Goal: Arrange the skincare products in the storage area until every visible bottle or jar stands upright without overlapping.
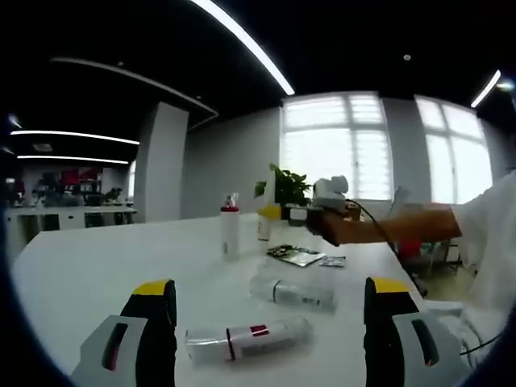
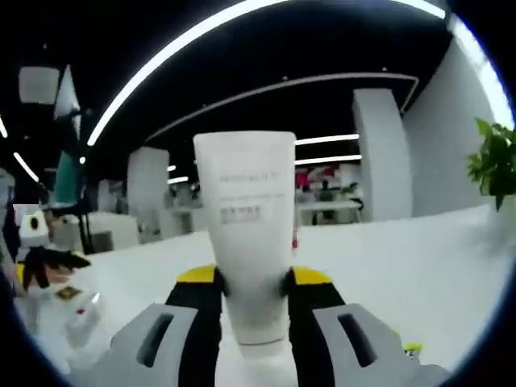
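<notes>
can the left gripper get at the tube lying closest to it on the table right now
Probably yes. The left gripper is open, and the tube with the red band lies on its side on the white table right between the jaws, with nothing over or against it.

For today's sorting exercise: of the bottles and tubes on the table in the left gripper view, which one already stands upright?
The red-capped bottle stands upright farther back on the white table; the two tubes nearer the fingers lie flat.

A potted plant [image 1: 284, 187] stands at twelve o'clock on the white surface [image 1: 97, 266]. Bright windows [image 1: 339, 145] lie behind it, and foil sachets [image 1: 302, 256] lie flat just below.
</notes>
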